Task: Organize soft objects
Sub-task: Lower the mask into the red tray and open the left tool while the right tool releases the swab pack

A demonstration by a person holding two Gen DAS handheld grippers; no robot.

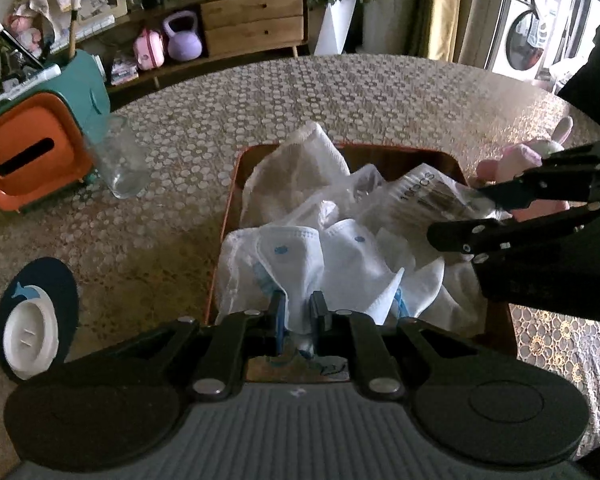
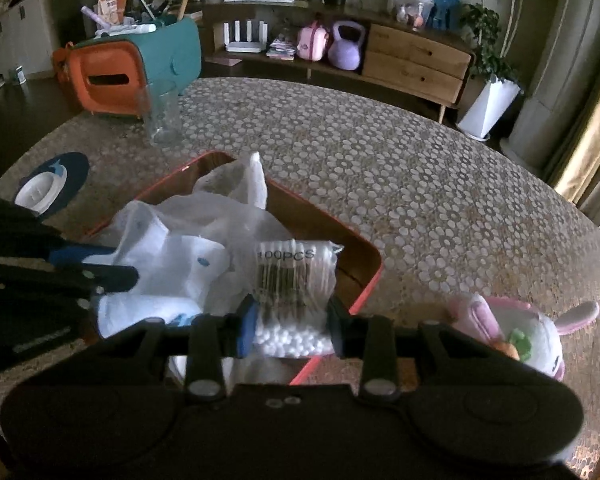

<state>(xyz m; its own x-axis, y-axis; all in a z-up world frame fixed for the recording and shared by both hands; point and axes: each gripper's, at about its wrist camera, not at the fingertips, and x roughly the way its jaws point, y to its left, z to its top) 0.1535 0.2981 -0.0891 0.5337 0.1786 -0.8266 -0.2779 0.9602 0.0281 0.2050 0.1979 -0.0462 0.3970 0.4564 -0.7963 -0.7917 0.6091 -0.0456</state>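
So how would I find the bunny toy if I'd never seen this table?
Start at the brown tray with the orange rim, full of white cloths, on the patterned table. Look just outside it, beside the right hand-held gripper. The plush bunny lies there: the only pink-and-white furry thing, with long ears and a small carrot.

The setting is a home living room. A low wooden sideboard with drawers [image 2: 412, 60] occupies the upper centre of the frame, holding a purple kettlebell [image 2: 346, 46] and a pink toy case [image 2: 313, 43]. A round washing-machine door [image 1: 526, 40] appears upper right, beside yellow curtains [image 1: 446, 4].
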